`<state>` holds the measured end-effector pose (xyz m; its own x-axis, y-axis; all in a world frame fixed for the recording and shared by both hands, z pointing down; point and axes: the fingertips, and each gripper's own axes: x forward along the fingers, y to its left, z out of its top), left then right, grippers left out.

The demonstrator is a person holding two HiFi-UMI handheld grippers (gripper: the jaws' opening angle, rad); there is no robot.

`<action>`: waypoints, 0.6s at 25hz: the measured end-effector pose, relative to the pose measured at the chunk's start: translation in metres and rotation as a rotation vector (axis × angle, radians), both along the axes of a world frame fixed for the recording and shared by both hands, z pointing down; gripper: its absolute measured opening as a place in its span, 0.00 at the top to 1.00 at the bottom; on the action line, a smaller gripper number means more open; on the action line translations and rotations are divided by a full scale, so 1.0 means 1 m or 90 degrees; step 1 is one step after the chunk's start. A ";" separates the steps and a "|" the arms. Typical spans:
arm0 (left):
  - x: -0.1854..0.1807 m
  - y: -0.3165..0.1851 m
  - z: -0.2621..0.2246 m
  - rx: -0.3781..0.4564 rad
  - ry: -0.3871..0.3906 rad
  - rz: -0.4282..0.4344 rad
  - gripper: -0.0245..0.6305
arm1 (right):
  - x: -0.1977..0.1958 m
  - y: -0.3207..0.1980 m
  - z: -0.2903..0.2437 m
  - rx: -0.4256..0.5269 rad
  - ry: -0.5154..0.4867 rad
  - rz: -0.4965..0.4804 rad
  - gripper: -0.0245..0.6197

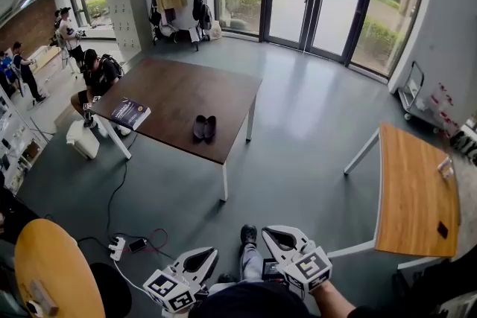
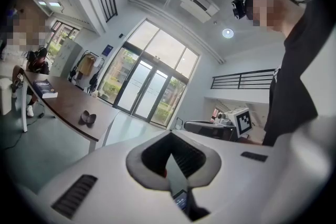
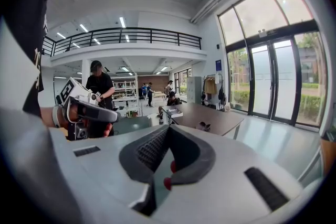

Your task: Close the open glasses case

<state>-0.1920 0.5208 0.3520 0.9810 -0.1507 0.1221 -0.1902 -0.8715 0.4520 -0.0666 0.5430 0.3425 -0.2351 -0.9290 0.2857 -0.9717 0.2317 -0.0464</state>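
Task not started, as far as I can judge. The glasses case (image 1: 204, 127) lies open on the dark brown surface (image 1: 179, 86) across the room, near its front edge and well apart from the person. The left gripper (image 1: 201, 258) and right gripper (image 1: 283, 236) are both held low by the body, jaws together with nothing between them. All steps remain: walk over, get a gripper on the lid, fold it down until it shuts.

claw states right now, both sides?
Left claw: closed, holding nothing.
Right claw: closed, holding nothing.
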 end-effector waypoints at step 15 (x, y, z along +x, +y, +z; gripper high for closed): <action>0.028 -0.053 0.027 -0.033 -0.009 -0.022 0.97 | 0.042 -0.045 0.020 -0.021 -0.002 0.027 0.99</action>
<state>-0.1643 0.4675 0.3786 0.9737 -0.1770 0.1438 -0.2256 -0.8399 0.4936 -0.0244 0.4980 0.3622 -0.1974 -0.9281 0.3158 -0.9803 0.1891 -0.0569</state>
